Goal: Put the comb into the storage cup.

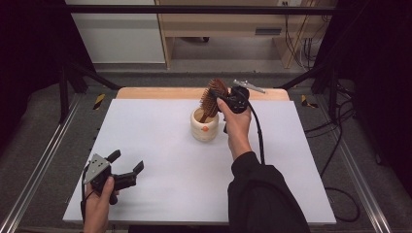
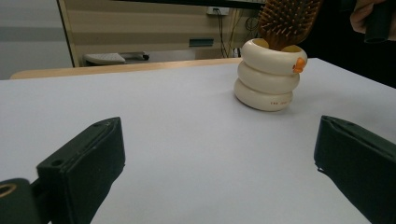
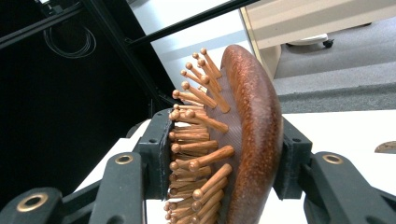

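Observation:
A cream holder [image 1: 203, 130] made of three stacked rings, with a small orange figure on its rim, stands on the far middle of the white table top [image 1: 165, 145]. A wooden hairbrush [image 1: 213, 97] leans out of it, handle down inside. My right gripper [image 1: 219, 96] is shut on the brush head; in the right gripper view its jaws [image 3: 224, 140] clamp the hairbrush [image 3: 254, 116] between bristle side and wooden back. My left gripper [image 1: 129, 164] rests near the front left corner, open and holding nothing. In the left gripper view, my left gripper [image 2: 219, 158] faces the holder [image 2: 268, 70] and the hairbrush [image 2: 287, 21].
A wooden strip [image 1: 160, 93] shows behind the white top. Metal rails [image 1: 39, 160] run along both sides, and black frame bars [image 1: 68, 82] stand at the back corners. Cables [image 1: 335, 145] lie on the floor at the right. A light wood cabinet [image 1: 218, 24] stands beyond the table.

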